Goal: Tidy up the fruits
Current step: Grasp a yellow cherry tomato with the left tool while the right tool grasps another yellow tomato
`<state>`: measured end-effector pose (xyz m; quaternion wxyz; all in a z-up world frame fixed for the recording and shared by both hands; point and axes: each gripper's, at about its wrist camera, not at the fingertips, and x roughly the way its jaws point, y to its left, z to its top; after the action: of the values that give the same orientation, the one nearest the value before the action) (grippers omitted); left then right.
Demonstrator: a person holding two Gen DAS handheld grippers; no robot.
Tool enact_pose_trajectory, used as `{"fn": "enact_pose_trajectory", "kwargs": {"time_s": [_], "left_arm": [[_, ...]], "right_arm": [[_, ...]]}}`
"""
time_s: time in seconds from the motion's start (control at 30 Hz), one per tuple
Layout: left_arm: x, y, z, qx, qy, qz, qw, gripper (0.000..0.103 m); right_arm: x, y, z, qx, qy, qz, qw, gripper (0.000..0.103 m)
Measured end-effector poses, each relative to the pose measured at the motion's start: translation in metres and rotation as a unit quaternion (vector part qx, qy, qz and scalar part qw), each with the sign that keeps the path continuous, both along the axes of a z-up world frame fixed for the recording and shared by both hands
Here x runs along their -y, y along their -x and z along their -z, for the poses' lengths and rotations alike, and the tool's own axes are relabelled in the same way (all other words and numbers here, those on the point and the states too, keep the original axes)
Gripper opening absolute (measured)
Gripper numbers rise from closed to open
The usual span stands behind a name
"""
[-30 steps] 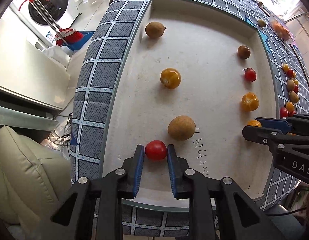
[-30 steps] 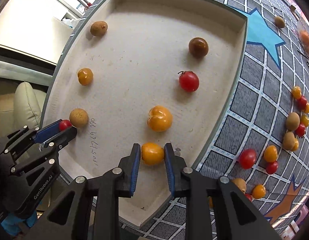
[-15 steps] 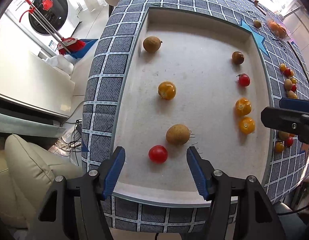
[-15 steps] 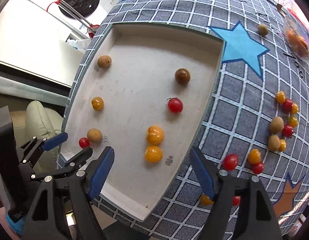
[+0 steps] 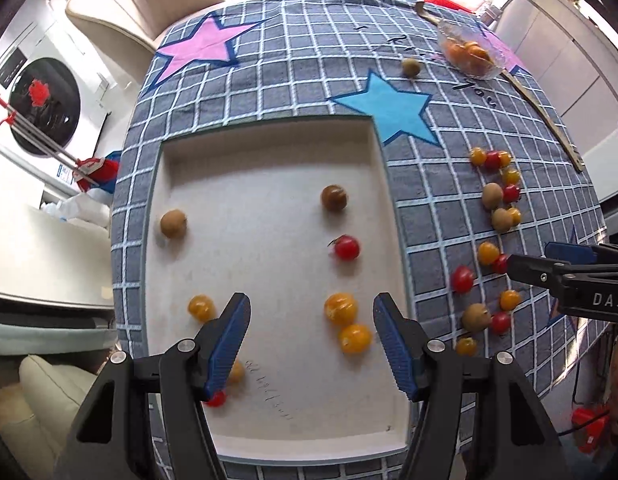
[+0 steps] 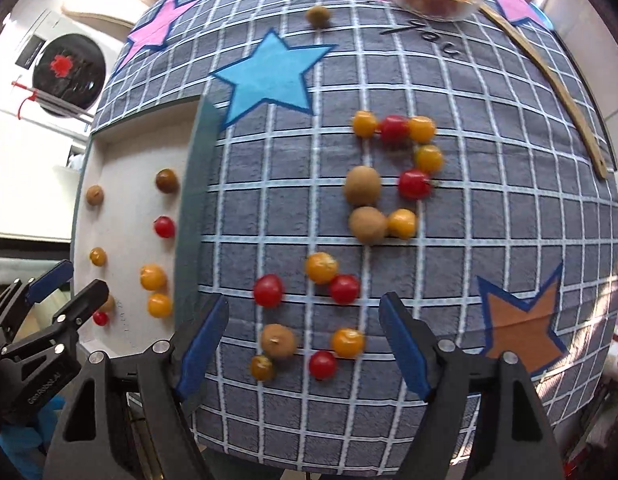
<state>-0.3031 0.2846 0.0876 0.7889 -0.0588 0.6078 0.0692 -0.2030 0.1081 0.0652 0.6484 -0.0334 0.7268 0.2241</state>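
- A table is covered by a grey checked cloth (image 5: 293, 80) on which pink, blue and orange stars are printed.
- A white tray (image 5: 269, 176) is laid on the cloth at about 9 o'clock of the blue star's lower tip; eight fruits are spread inside it in two columns.
- The left gripper (image 5: 311, 344) is held above the tray's near end, its jaws spread with nothing between the pads; two yellow tomatoes (image 5: 341, 308) are seen lying on the tray in the gap.
- The right gripper (image 6: 303, 344) is held over the cloth, jaws spread wide and empty.
- A loose heap of fruits (image 6: 365, 192) is scattered on the cloth at 3 o'clock of the tray.
- A red tomato (image 5: 217, 399) is partly hidden by the left finger.
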Motion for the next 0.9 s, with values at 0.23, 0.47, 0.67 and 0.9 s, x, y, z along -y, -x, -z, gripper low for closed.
{"fn": "enact_pose_trajectory", "kwargs": {"time_s": [0.23,0.47,0.67,0.9], "left_arm": [[0.048,-0.052,-0.008,0.012,0.005,0.046,0.9989,0.065],[0.087,-0.102,0.010,-0.004,0.001,0.083,0.9966,0.065],[0.099,-0.127,0.033,-0.022,-0.006,0.108,0.9939,0.065],[0.104,-0.144,0.051,-0.037,0.003,0.124,0.9916,0.065]], "right_arm": [[0.053,-0.032,0.009,-0.001,0.018,0.070,0.997,0.080],[0.073,-0.060,0.021,-0.012,0.012,0.115,0.993,0.080],[0.073,-0.081,0.036,-0.021,-0.003,0.122,0.992,0.067],[0.065,-0.097,0.050,-0.035,-0.029,0.118,0.992,0.062]]}}
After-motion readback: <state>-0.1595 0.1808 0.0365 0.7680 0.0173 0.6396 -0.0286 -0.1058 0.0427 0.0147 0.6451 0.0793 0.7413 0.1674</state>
